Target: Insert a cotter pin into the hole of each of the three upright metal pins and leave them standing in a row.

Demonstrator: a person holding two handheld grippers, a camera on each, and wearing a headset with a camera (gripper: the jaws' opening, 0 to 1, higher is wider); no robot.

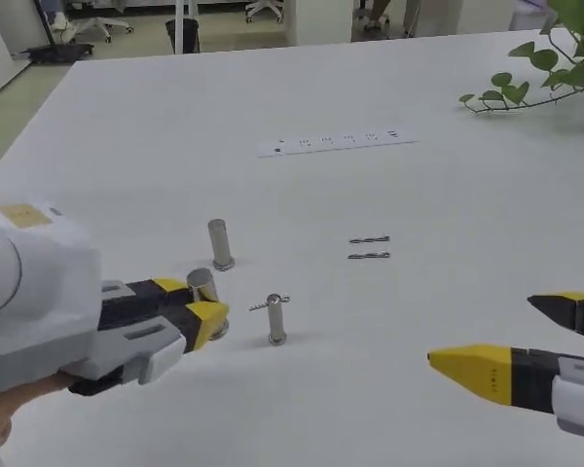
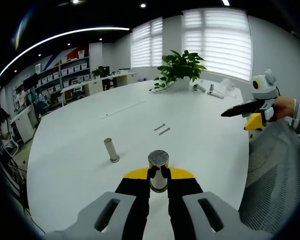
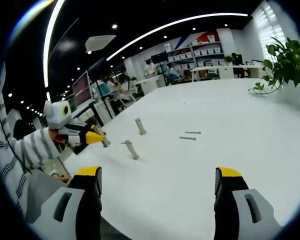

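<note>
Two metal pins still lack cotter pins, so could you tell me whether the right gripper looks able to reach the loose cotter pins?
Probably yes: the right gripper is open and empty, and the two loose cotter pins lie on bare table ahead of it, with nothing between.

Head view looks forward and down over the white workbench top [image 1: 419, 97]. Left gripper view sits low, hard up against a silver upright metal pin [image 2: 158, 170], facing the blinded windows [image 2: 215, 42]. Right gripper view, low too, faces wall shelving [image 3: 210, 50]. All three catch two thin loose cotter pins [image 1: 369, 247].
</note>
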